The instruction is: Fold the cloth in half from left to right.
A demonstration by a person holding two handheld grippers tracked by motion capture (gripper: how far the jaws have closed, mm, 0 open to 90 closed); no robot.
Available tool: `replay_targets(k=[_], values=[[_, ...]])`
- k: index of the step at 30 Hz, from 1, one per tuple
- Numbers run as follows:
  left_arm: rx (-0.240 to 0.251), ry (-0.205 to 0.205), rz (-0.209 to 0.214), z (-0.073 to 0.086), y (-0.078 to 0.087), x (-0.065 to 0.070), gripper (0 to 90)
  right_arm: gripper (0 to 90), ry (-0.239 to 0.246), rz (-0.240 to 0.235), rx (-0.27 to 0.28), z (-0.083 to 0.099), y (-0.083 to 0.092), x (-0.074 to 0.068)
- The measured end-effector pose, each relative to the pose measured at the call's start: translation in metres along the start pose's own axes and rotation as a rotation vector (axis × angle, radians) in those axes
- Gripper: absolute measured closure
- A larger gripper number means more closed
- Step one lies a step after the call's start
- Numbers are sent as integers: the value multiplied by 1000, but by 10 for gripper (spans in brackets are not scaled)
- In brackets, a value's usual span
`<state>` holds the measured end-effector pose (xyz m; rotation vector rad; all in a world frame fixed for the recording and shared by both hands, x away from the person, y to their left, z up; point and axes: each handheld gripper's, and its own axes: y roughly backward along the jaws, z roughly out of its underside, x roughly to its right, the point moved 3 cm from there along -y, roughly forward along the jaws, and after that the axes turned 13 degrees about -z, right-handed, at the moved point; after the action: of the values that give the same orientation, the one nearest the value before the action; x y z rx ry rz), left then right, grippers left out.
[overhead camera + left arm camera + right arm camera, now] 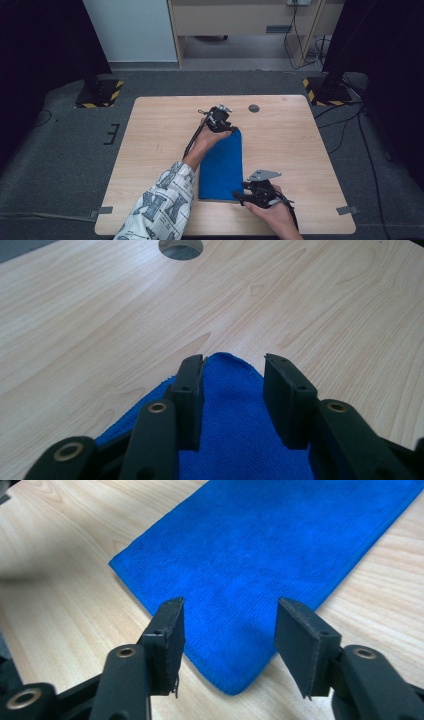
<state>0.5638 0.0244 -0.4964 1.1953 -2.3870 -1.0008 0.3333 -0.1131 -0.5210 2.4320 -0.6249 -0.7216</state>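
Observation:
A blue cloth point(221, 165), folded into a long strip, lies flat on the middle of the wooden table point(160, 135). My left gripper point(229, 128) is at the strip's far end; in the left gripper view its jaws point(235, 365) stand apart over the far corner of the cloth point(235, 440), with the pads clear of it. My right gripper point(240, 196) sits at the near right corner. In the right gripper view it is open point(227, 610), straddling the corner of the cloth point(270, 545) without pressing it.
A round cable hole point(254, 108) is in the table beyond the left gripper, also seen in the left gripper view point(181, 246). Black stands with yellow-striped bases point(99, 92) point(327, 90) flank the table's far corners. Bare wood lies on both sides of the cloth.

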Motion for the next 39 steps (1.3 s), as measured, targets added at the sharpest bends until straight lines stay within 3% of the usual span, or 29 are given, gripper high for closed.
replay_targets(k=[8,13,20,26,29,31,32,39], values=[[22,-33,-7,4,20,0,468,285,-2,49,26,-7,-3,12],[28,-29,-21,12,39,-3,375,268,-25,79,32,-21,-3,28],[27,-19,-45,24,56,-12,265,244,-5,114,37,-34,-8,52],[24,-13,-63,31,59,-23,182,215,3,147,48,-46,-11,70],[27,-12,-61,33,56,-27,163,184,6,130,55,-55,-11,77],[40,13,-49,34,53,-30,156,145,7,77,47,-63,-13,80],[41,19,-49,34,51,-32,154,141,23,75,35,-66,-14,82],[37,15,-53,38,50,-38,129,152,39,110,28,-83,-22,98]])
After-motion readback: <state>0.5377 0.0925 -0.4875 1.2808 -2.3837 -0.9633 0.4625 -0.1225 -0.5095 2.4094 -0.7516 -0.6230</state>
